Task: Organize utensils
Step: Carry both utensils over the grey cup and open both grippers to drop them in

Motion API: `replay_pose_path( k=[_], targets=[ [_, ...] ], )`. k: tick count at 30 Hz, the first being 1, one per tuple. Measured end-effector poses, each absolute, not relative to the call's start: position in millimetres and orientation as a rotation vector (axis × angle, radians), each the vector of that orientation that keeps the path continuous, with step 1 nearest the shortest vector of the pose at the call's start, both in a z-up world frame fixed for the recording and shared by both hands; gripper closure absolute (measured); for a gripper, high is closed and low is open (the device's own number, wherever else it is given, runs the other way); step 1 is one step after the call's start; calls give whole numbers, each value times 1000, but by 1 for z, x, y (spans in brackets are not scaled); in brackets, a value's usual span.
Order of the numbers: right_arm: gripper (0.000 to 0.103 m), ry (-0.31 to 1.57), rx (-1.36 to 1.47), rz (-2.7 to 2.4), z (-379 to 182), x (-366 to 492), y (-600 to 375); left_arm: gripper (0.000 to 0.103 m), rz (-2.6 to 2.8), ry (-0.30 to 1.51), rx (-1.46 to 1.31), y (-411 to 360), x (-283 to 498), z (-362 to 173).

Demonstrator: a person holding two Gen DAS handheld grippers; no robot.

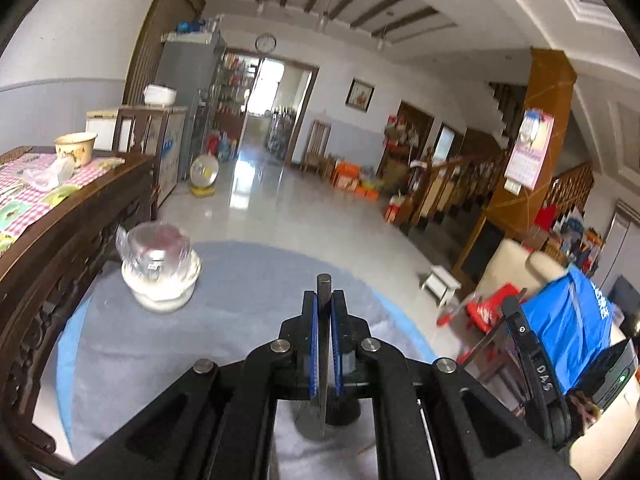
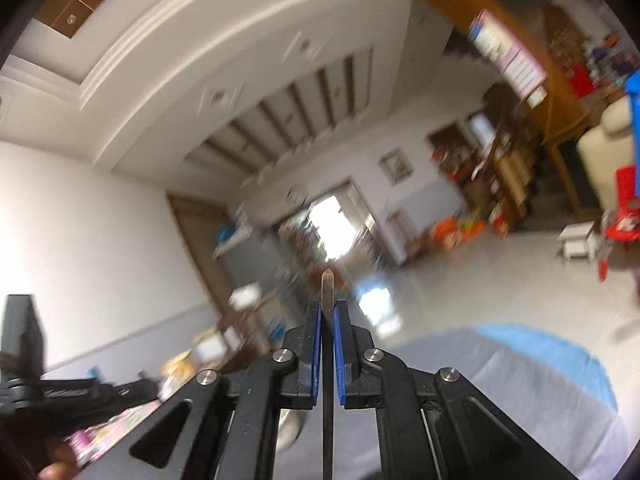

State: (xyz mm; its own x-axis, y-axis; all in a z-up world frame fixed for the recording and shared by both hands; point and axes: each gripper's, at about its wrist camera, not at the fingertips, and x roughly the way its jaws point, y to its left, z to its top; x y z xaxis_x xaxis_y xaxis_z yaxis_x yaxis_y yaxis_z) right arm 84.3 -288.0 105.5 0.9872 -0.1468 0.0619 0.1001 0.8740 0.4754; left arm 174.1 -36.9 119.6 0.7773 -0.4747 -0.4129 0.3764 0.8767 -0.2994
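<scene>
Writing "DAS" marks the right gripper (image 1: 540, 376); both grippers' jaws clamp thin metal utensils.

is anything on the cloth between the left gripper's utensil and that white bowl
Nothing visible. The left gripper is shut on a thin utensil, and only bare grey cloth lies between it and the plastic-covered white bowl at its left.

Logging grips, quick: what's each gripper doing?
Left gripper: shut on a utensil handle.
Right gripper: shut on a utensil handle.
</scene>
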Motion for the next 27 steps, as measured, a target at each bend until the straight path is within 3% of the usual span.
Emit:
replay_pose_path(
  k=[7, 19, 21, 23, 25, 27],
  targets=[
    [96, -81, 473, -272, 87, 138, -293, 96, -441, 472, -200, -66, 197, 96],
    [95, 140, 356, -187, 44, 154, -264, 95, -446, 657, -155, -72, 212, 41],
    [93, 193, 375, -148, 40, 149, -263, 90, -447, 663, -146, -66, 205, 40],
    [92, 235, 392, -125, 38, 140, -264, 63, -445, 666, -149, -59, 199, 41],
    [92, 266, 411, -105, 32, 132, -268, 53, -430, 651, -162, -48, 187, 43],
    [81, 279, 433, -87, 29, 124, -272, 51, -401, 644, -142, -38, 177, 42]
  ],
)
